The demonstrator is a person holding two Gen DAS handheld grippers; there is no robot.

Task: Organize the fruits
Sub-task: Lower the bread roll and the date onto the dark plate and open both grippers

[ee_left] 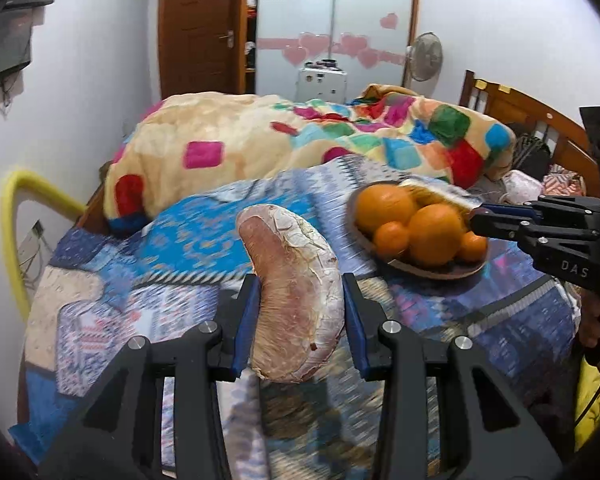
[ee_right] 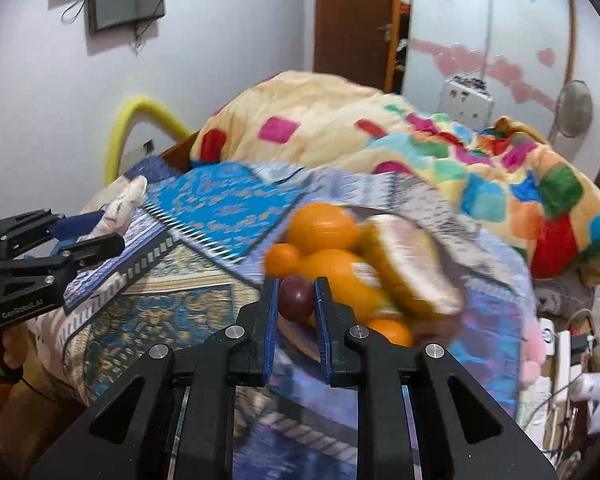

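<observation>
Bed [ee_left: 204, 240]: covered by a blue patterned spread, with a bright patchwork blanket [ee_left: 284, 140] heaped at the far end; all the fruit work happens on the near part.
Bowl [ee_left: 440, 270]: a dark shallow dish resting on the spread, toward the right in the left wrist view. It holds two large oranges [ee_left: 384, 208], some smaller ones and another pale peeled wedge [ee_right: 410, 268] along its far side.
Left tongs [ee_left: 300, 312]: open about as wide as a large pinkish, white-skinned fruit segment [ee_left: 296, 292], most likely pomelo, with one blue pad on each flank. The piece looks gripped and raised off the bed, but firm contact on the right pad is hard to confirm.
Right tongs [ee_right: 296, 300]: closed narrowly on a small dark purple fruit [ee_right: 296, 298], grape or plum-like, held just in front of the bowl's near rim, close beside the oranges.
Step in hand: judged as delivery; each hand carries one piece toward the bowl, the right nearly there, the left well short.
Next move: the right tongs likely need to travel over the rim to a gap among the oranges before parting. The left piece then needs a flat spot beside the other wedge.
Risk: the bowl looks crowded, so the small round fruit may roll out.
</observation>
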